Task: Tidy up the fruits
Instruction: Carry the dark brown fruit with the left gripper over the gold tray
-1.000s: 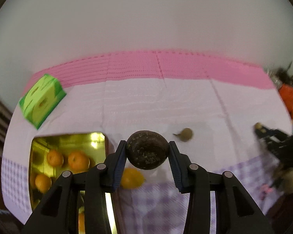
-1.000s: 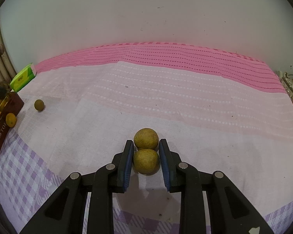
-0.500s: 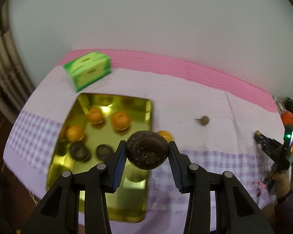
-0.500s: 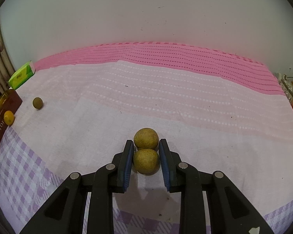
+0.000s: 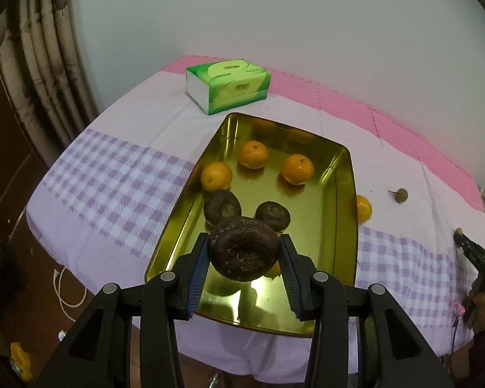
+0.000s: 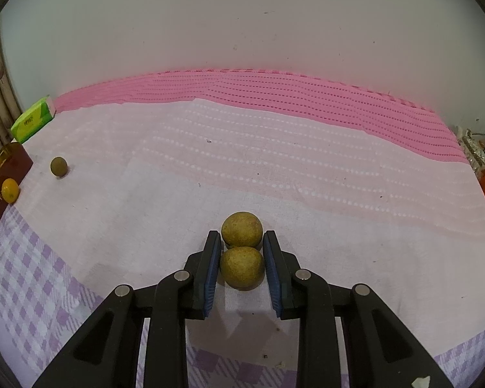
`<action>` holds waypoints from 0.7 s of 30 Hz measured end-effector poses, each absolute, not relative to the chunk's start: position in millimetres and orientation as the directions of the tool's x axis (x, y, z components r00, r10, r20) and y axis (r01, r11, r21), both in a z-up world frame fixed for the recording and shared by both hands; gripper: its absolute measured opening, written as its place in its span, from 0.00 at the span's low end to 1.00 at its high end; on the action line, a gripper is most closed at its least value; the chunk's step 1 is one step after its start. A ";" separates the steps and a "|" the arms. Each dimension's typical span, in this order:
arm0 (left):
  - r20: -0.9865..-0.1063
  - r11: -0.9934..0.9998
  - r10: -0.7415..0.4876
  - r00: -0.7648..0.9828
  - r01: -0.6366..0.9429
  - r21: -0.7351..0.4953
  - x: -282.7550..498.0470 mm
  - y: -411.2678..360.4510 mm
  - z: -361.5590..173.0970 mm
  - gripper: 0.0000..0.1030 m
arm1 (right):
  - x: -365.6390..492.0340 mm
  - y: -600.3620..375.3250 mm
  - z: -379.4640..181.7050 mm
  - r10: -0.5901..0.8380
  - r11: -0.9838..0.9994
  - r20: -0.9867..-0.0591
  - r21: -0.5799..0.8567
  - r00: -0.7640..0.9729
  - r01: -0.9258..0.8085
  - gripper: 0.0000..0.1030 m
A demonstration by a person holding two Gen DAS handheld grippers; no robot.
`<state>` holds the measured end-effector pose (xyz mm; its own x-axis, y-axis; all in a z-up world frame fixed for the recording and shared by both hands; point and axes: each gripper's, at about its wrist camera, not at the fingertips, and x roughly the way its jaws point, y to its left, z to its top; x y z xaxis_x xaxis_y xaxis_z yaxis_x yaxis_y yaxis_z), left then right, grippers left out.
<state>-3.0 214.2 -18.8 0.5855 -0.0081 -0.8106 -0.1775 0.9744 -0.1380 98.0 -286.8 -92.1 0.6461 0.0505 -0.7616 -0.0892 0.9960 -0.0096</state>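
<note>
Left tool (image 5: 244,252) is clamped on a dark brown fruit (image 5: 244,249), hanging over the gold tray (image 5: 353,213) beside two matching ones, probably sorting by kind. Right tool (image 6: 241,266) is clenched on a tan fruit (image 6: 241,267) resting on the tabletop (image 6: 274,168).

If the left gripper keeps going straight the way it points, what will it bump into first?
Probably the gold tray. The left gripper points down over it with a dark fruit between its fingers, which would likely touch the tray floor near two other dark fruits; depth is unclear.
</note>
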 end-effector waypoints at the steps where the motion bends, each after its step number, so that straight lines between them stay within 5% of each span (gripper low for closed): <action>1: -0.809 0.976 -0.008 0.588 -0.173 -0.135 -2.7 212.9 -19.5 0.42 | 98.0 -286.6 -91.8 0.050 0.996 -0.762 -0.010 0.646 -0.088 0.25; 21: -0.832 0.976 -0.057 0.551 -0.145 -0.163 5.9 208.7 -37.3 0.42 | 98.0 -287.4 -91.2 0.048 0.996 -0.762 -0.011 0.646 -0.086 0.25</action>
<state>5.9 208.7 -37.3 0.5514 -0.0568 -0.8323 -0.1448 0.9760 -0.1626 98.0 -287.4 -91.2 0.6462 0.0477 -0.7616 -0.0861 0.9962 -0.0107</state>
